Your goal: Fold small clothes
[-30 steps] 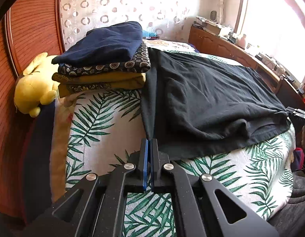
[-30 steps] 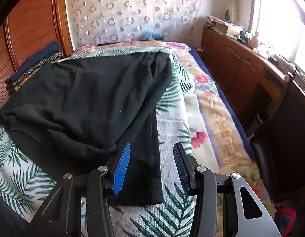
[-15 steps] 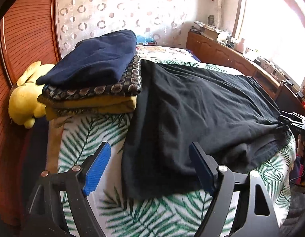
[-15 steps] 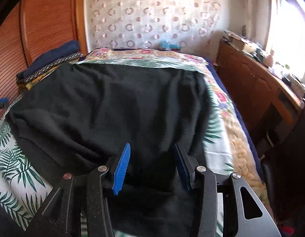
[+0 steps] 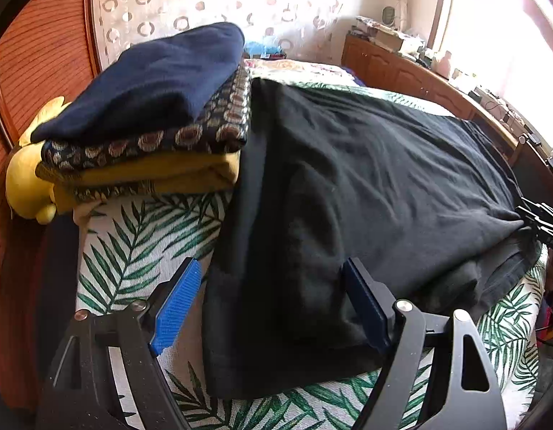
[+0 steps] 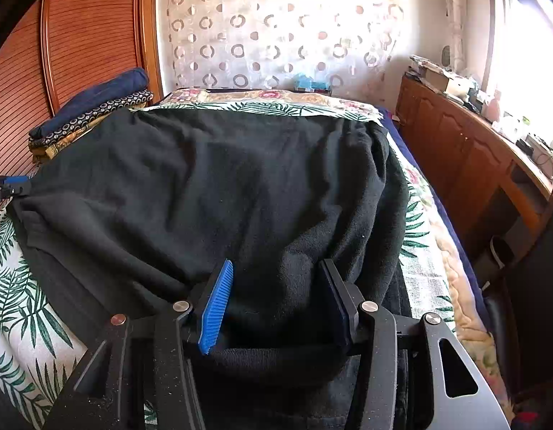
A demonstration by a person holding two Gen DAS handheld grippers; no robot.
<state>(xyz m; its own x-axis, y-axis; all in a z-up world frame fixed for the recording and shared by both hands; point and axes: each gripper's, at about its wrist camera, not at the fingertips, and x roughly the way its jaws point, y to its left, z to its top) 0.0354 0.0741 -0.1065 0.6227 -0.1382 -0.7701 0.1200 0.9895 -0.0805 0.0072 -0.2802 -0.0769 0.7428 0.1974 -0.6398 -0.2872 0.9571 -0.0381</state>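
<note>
A black garment (image 5: 366,179) lies spread flat on the palm-leaf bedcover (image 5: 140,236). My left gripper (image 5: 271,306) is open wide and straddles the garment's near left corner; its blue pads (image 5: 176,308) do not press on the cloth. My right gripper (image 6: 276,306) sits over the near right edge of the same garment (image 6: 204,186). A bulge of black cloth rises between its fingers, and its jaws are opening. Each gripper shows in the other's view: the right gripper (image 5: 542,218) at the right edge, the left gripper (image 6: 4,186) at the left edge.
A stack of folded clothes (image 5: 151,114), navy on top, sits at the garment's far left, also seen as the stack (image 6: 90,107). A yellow plush toy (image 5: 25,186) lies beside it against the wooden wall. A wooden cabinet (image 6: 473,150) runs along the bed's right side.
The left gripper went from shut to wide open and moved forward over the garment's corner. The right gripper slid from the sleeve onto the garment's body, and its jaws widened slightly.
</note>
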